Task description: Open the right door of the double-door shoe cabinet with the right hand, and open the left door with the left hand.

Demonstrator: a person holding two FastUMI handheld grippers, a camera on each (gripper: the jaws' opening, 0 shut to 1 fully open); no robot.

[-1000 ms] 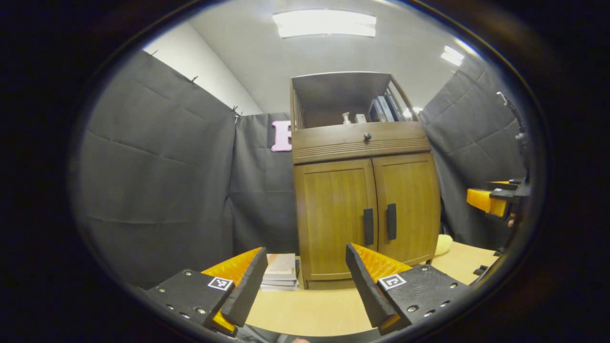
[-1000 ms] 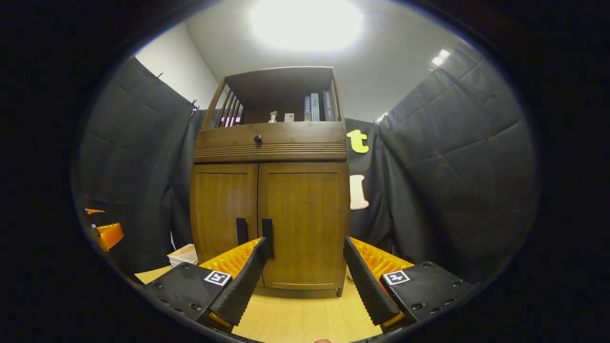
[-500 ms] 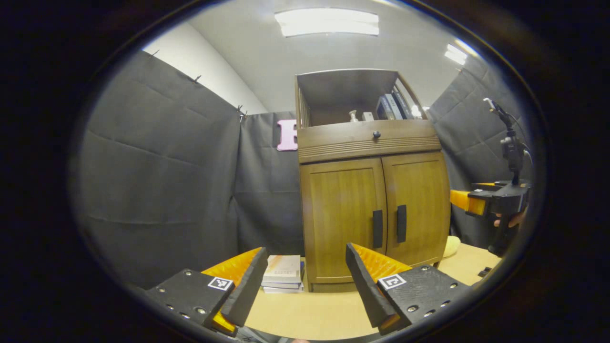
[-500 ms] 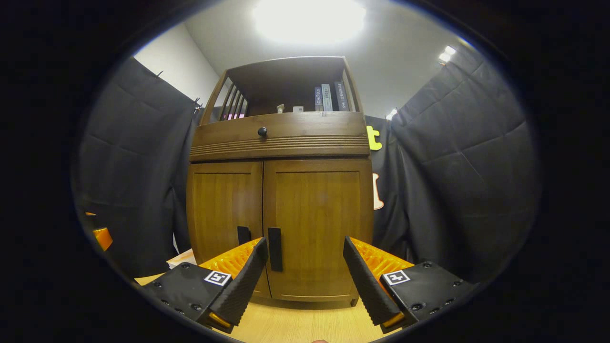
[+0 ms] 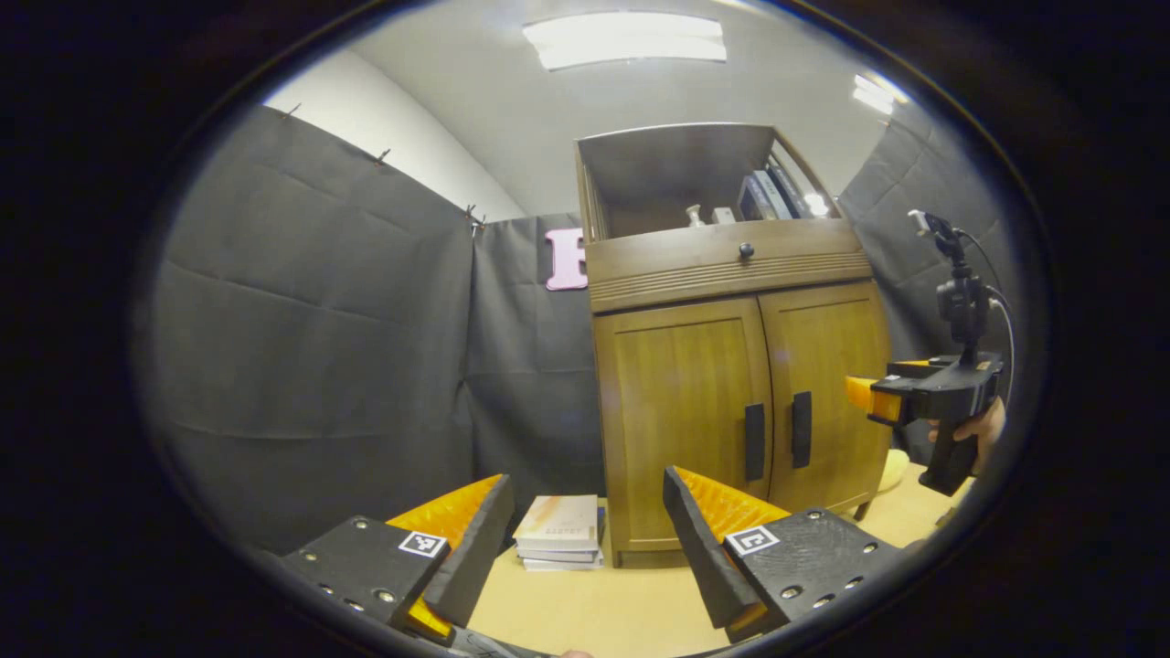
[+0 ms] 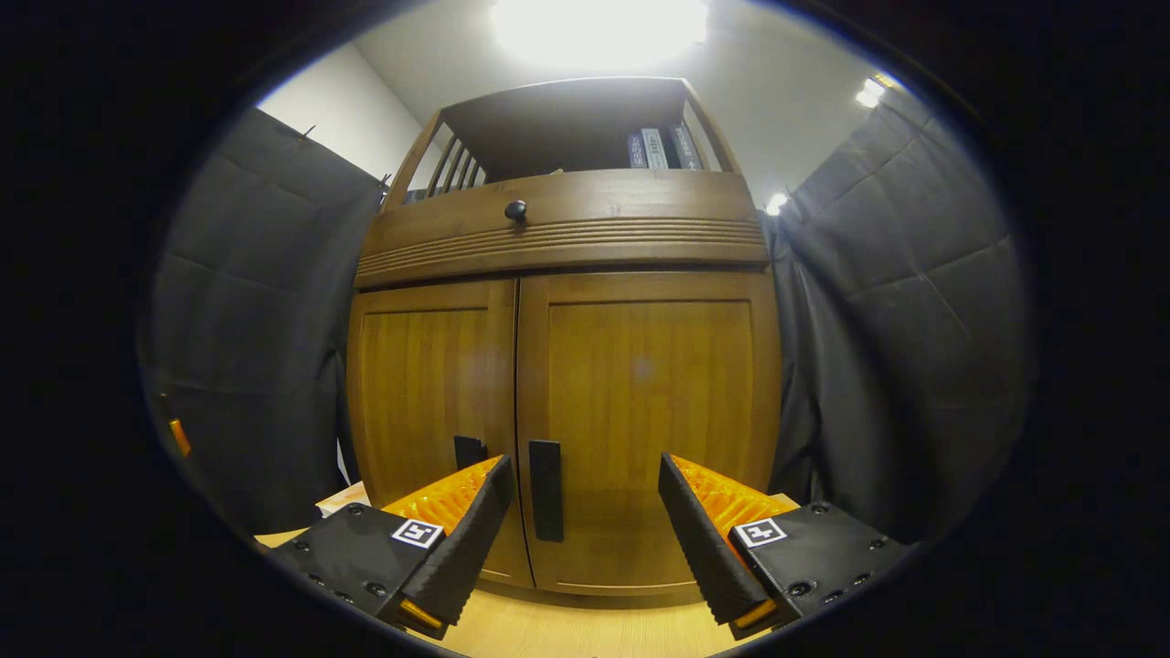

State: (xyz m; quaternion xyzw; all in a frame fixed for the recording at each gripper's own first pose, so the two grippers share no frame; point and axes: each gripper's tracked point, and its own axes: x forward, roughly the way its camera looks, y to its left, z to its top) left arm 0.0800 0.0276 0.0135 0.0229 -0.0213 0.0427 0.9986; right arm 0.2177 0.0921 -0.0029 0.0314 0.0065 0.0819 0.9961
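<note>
The wooden shoe cabinet (image 5: 731, 274) stands on the table with both doors closed. In the left gripper view, the left door (image 5: 681, 411) and right door (image 5: 832, 366) each carry a dark vertical handle at the middle seam. My left gripper (image 5: 585, 512) is open, well short of the cabinet and to its left. My right gripper (image 6: 585, 498) is open, close before the right door (image 6: 649, 402), whose handle (image 6: 546, 489) lies just inside its left finger. The left door's handle (image 6: 469, 450) is partly hidden behind that finger. In the left gripper view the right gripper (image 5: 905, 395) is held by a hand (image 5: 983, 425).
A stack of books (image 5: 559, 541) lies on the wooden table (image 5: 594, 603) left of the cabinet. A yellow object (image 5: 891, 471) sits by its right foot. Above the doors is a drawer with a round knob (image 6: 515, 210), topped by an open shelf holding books (image 5: 768, 194).
My right gripper has moved closer to the cabinet, whose doors now loom larger. The left gripper has shifted so the cabinet sits further right in its view. Both doors stay closed.
</note>
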